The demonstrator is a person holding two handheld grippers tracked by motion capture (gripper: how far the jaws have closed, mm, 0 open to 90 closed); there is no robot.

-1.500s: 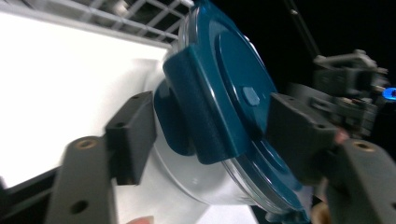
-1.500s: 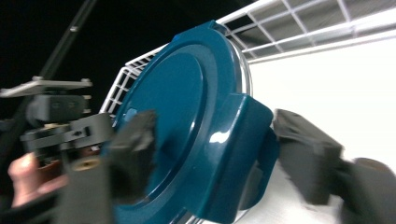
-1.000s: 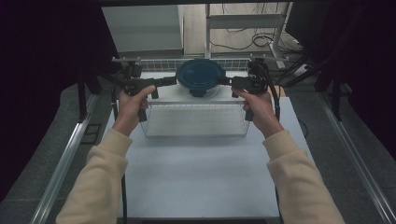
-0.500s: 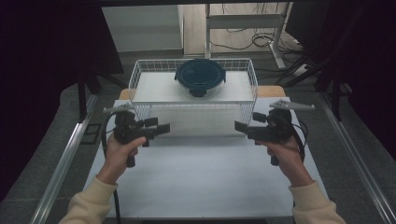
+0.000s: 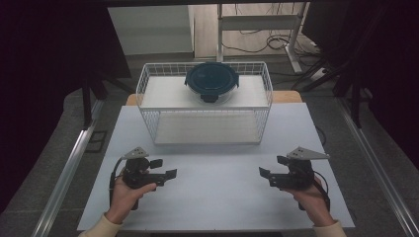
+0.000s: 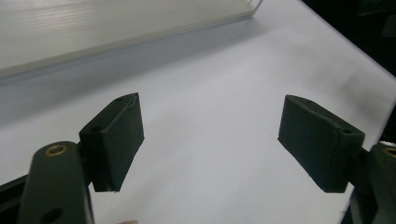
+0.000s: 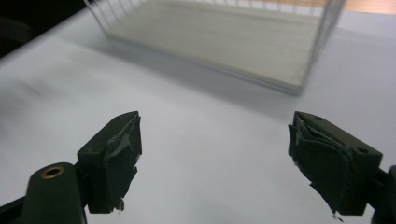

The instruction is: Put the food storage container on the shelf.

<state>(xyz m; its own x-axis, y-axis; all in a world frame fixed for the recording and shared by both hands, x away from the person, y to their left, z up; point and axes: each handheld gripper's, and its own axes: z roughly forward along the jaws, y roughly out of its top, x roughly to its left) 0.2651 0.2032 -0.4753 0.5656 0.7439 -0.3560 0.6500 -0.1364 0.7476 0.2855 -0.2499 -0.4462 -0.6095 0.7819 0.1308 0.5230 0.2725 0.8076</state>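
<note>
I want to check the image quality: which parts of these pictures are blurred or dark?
High view: sharp, but dark around the table. Left gripper view: basket soft and pale. Right gripper view: basket blurred, its shadow falling on the table; jaws fairly sharp.

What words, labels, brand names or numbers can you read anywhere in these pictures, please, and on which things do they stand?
There is no readable text in any of the views.
Round container with the dark lid in the wire basket: no label or brand visible.
Left gripper and right gripper: no markings visible on their bodies or black pads.
White table: plain, no print.
</note>
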